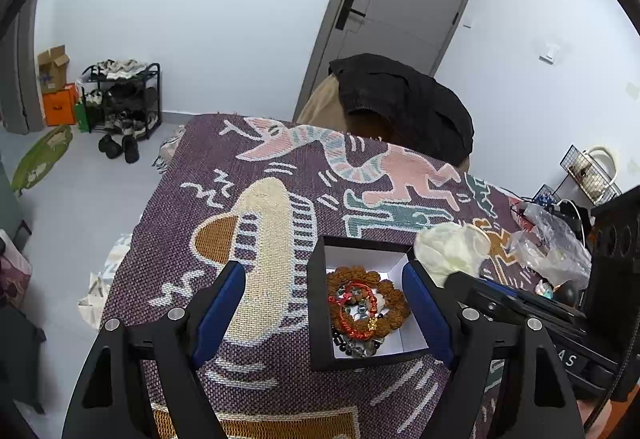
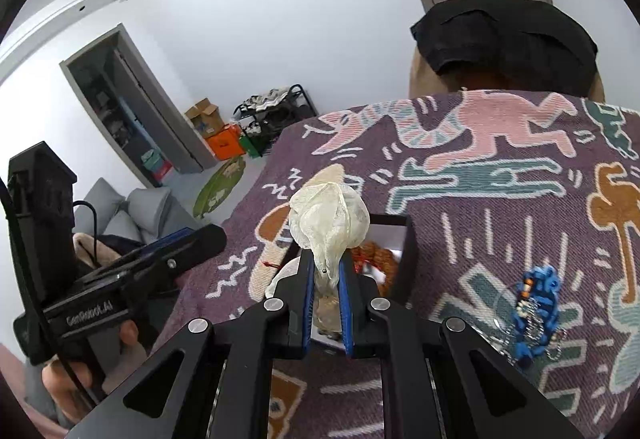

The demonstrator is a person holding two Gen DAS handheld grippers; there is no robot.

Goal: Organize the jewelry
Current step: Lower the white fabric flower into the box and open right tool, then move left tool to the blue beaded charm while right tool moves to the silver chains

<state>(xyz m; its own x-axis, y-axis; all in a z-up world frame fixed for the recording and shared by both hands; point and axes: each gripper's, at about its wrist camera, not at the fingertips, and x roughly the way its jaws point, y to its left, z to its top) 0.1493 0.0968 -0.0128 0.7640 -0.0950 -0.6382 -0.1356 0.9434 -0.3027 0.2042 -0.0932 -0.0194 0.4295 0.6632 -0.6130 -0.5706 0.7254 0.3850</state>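
A black box [image 1: 320, 303] with a white lining sits on the patterned cloth. It holds a brown bead bracelet [image 1: 394, 297], a red bracelet [image 1: 352, 323] and dark beads [image 1: 352, 347]. My left gripper [image 1: 324, 287] is open, its blue pads on either side of the box, above it. My right gripper [image 2: 326, 267] is shut on a cream gauze pouch [image 2: 332, 215] and holds it above the box [image 2: 404, 259]. The pouch also shows in the left wrist view [image 1: 448, 247] at the box's right.
A blue bead piece with a silver chain [image 2: 536, 303] lies on the cloth at the right. Clear plastic bags [image 1: 552, 239] and clutter sit at the table's right edge. A chair with a black garment [image 1: 404, 99] stands behind the table.
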